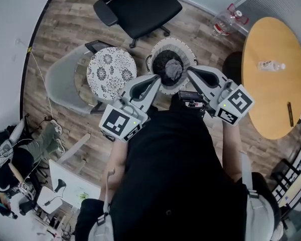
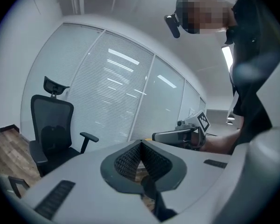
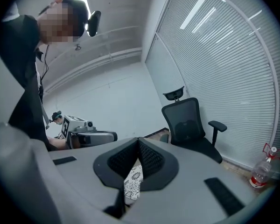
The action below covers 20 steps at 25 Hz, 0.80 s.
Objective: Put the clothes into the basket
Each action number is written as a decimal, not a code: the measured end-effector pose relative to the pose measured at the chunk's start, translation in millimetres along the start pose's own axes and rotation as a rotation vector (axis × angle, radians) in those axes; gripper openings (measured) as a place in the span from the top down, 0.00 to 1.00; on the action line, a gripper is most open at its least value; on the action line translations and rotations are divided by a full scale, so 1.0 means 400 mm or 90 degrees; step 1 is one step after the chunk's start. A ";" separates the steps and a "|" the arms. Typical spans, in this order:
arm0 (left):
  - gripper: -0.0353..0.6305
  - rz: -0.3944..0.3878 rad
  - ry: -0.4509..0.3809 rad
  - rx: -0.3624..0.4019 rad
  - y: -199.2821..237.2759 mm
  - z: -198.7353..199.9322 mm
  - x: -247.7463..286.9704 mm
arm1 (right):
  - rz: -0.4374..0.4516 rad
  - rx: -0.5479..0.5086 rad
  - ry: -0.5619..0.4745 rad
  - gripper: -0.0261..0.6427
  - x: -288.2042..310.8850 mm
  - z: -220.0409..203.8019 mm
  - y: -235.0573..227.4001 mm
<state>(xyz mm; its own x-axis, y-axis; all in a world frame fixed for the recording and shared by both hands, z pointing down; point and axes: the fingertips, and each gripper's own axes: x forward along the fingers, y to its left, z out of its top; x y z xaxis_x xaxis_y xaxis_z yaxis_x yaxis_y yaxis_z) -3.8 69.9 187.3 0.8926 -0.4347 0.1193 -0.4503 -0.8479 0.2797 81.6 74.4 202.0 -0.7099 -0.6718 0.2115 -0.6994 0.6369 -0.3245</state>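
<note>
The left gripper (image 1: 158,77) and the right gripper (image 1: 188,71) both have their jaws pressed together on nothing, flanking the round white openwork basket (image 1: 186,48) on the wooden plank floor (image 1: 70,24), which holds the crumpled dark and grey clothes (image 1: 170,68).

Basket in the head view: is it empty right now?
No, a bundle of dark and grey clothes lies inside the basket.

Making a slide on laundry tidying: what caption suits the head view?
Left gripper and right gripper, both shut and empty, by the basket holding the clothes.
</note>
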 end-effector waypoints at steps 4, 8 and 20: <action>0.93 -0.001 0.000 0.003 0.006 0.003 -0.003 | -0.001 0.001 -0.004 0.94 -0.001 0.004 0.002; 0.93 -0.006 0.005 0.003 -0.005 -0.004 -0.001 | -0.002 0.002 0.001 0.94 -0.004 0.000 0.007; 0.93 -0.014 0.020 -0.005 -0.018 -0.027 0.012 | 0.004 -0.017 0.017 0.94 -0.010 -0.009 0.014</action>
